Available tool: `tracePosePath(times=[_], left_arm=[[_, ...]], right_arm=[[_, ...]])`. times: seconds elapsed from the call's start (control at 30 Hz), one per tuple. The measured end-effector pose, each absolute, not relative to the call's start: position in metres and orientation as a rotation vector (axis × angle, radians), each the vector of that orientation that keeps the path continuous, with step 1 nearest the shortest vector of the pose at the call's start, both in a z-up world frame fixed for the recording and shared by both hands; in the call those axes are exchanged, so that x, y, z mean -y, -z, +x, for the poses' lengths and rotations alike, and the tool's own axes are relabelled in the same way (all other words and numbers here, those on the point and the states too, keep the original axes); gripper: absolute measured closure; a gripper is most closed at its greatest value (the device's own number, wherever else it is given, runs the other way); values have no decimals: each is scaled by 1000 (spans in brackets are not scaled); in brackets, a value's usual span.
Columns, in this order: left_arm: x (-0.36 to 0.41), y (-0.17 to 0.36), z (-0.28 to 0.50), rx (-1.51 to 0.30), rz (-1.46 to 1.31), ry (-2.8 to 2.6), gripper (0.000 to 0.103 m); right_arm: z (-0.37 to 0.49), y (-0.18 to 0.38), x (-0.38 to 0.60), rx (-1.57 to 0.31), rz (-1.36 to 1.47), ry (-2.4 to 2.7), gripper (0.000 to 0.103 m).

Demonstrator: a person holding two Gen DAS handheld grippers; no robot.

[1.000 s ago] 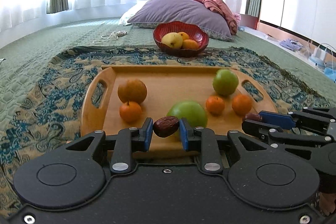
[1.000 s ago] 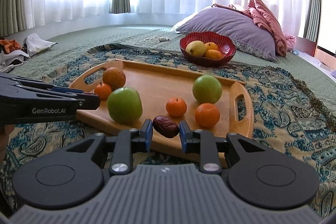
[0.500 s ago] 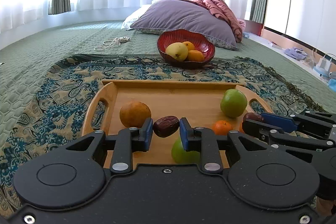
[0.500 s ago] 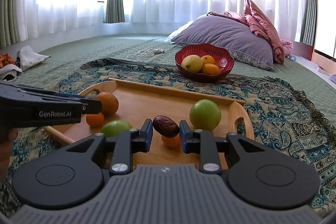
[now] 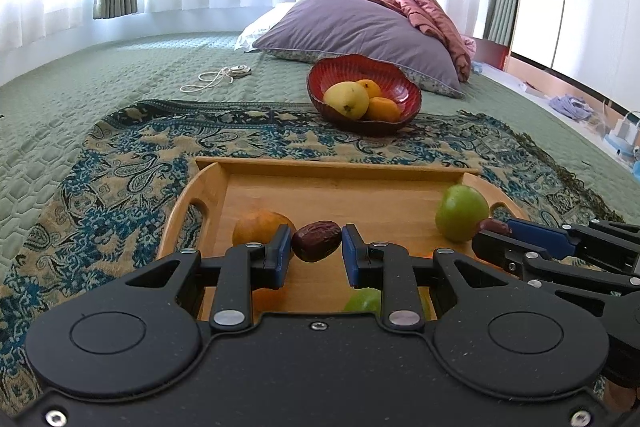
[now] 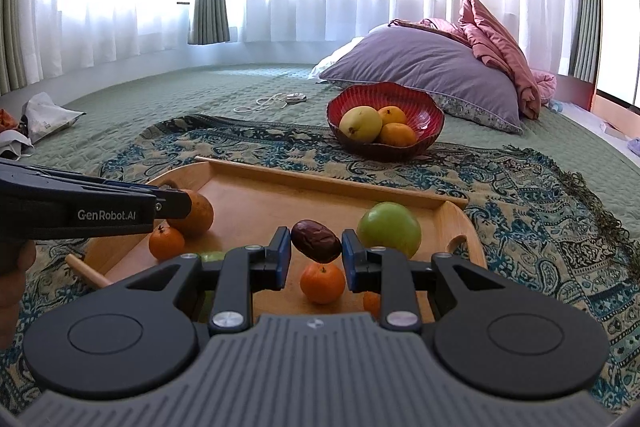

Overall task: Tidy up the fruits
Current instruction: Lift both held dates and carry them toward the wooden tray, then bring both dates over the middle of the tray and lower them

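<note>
Both cameras have travelled forward and a little up over the tray since the earlier frames: the red bowl (image 5: 364, 94) now sits larger and nearer the middle of each view, and most of the tray fruit has slipped under the gripper bodies. The left hand-held gripper (image 5: 316, 254) is clamped on a dark date (image 5: 317, 241), centre of its view; the right hand-held gripper (image 6: 315, 254) pinches a second date (image 6: 316, 241) the same way, this one tilted between the blue pads.

Risk, as I judge it: each date is small, wrinkled and caught only by its ends, so a jolt on the way to the bowl could twist it loose — the tilted one on the right looks likelier to go. The two grippers also ride close together, the left one's fingers crossing the left edge of the right view, and they could knock each other over the wooden tray (image 6: 320, 183).

Count: two dates, both held. In the bowl — one yellow pear-like fruit (image 6: 360, 124) and two oranges. On the tray, right view: one large brownish-orange fruit (image 6: 198, 215), two green apples (one mostly hidden), two small tangerines plainly visible, with a sliver of a possible third.
</note>
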State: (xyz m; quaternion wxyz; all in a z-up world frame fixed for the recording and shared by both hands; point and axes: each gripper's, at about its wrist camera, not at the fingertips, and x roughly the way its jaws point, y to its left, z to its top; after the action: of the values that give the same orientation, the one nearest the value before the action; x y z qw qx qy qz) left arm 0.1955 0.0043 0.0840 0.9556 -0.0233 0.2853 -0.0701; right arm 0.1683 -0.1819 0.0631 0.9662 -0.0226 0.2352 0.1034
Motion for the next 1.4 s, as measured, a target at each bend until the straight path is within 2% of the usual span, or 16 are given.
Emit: tracePosePath(times=[0.67,1.4], left_arm=[[-2,-89,280,-652,-68,143,77],[-11,-52,347,-818,-47,67,77]], right_arm=[[230,-80,182,-523,-15,-182,71],[290,-43,162,-668,-34,-172,71]])
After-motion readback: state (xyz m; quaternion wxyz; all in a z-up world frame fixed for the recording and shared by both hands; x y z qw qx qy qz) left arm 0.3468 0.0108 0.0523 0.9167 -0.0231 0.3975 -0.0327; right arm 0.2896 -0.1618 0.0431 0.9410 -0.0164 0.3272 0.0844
